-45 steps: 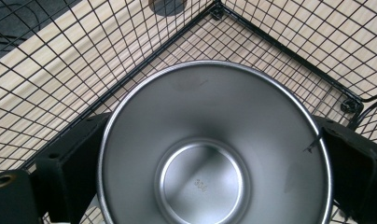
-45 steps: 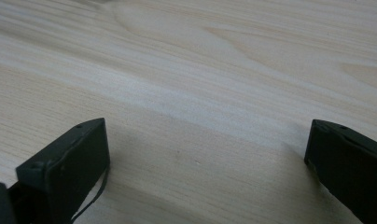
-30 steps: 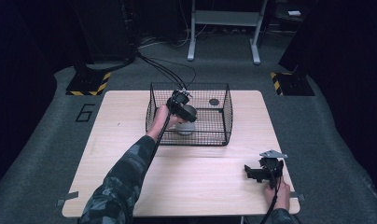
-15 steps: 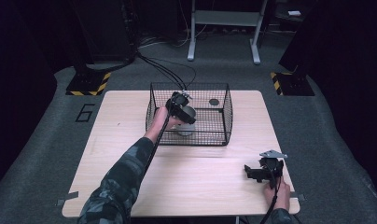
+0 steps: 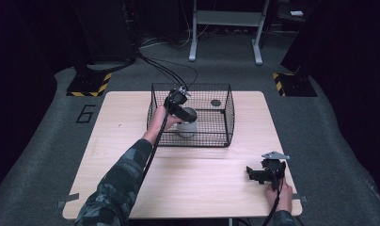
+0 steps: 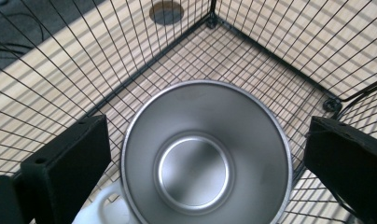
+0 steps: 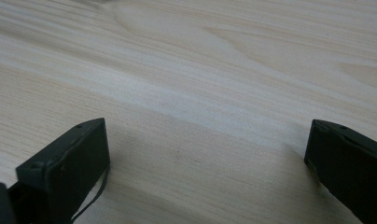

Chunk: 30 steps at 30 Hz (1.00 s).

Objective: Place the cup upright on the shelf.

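Left tool (image 6: 200,154), jaws wide, hangs over the steel cup (image 6: 203,158) inside the wire basket (image 5: 228,113); position unchanged from earlier frames, suggesting a release or pending grasp. Right tool (image 5: 265,173) rests wide open on the table (image 5: 131,188).

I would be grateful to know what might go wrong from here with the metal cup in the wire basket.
The left gripper hangs open over the metal cup, jaws wide either side of its rim, so closing off-centre could tip it. The wire basket walls stand close around it; a jaw could snag the mesh. The cup's white handle sits near one jaw and might get nudged.
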Each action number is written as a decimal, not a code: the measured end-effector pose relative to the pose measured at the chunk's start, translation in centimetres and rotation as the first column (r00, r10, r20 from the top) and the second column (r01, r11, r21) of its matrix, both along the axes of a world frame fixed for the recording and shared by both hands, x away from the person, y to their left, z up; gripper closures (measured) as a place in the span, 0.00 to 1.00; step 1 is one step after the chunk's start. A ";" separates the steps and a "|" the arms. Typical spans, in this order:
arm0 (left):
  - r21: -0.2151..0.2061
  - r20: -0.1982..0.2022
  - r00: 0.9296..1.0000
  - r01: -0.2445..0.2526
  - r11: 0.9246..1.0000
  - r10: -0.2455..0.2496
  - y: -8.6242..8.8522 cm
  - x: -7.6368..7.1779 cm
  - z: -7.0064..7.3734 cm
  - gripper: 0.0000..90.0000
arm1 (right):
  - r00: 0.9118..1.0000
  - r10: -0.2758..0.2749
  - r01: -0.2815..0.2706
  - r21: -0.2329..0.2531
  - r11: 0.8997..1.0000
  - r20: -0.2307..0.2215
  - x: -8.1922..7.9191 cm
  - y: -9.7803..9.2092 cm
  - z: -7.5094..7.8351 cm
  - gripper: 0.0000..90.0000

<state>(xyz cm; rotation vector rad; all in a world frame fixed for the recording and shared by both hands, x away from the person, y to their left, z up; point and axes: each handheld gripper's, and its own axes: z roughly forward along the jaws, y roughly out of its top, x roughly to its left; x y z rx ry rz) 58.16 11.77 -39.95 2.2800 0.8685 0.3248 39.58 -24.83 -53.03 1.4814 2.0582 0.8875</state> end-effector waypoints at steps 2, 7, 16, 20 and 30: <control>-0.015 0.005 1.000 0.000 1.000 0.000 0.2 -0.3 0.4 0.01 | 1.000 0.000 0.000 0.000 1.000 0.000 0.0 0.0 0.0 0.00; -0.028 0.015 1.000 0.009 1.000 -0.009 0.8 -1.1 1.5 0.01 | 1.000 0.000 0.000 0.000 1.000 0.001 0.0 0.0 0.0 0.00; -0.050 0.054 0.998 0.034 0.998 -0.031 2.1 -3.6 3.8 0.01 | 1.000 0.001 -0.001 0.000 1.000 0.000 0.0 0.0 0.0 0.00; -0.068 0.079 0.996 0.055 0.996 -0.049 2.9 -5.3 4.9 0.01 | 1.000 0.000 0.000 0.000 1.000 0.000 0.0 0.0 0.0 0.00; -0.087 0.135 0.989 0.068 0.994 -0.056 5.6 -10.2 5.4 0.01 | 1.000 0.000 0.000 0.000 1.000 0.000 0.0 0.0 0.0 0.00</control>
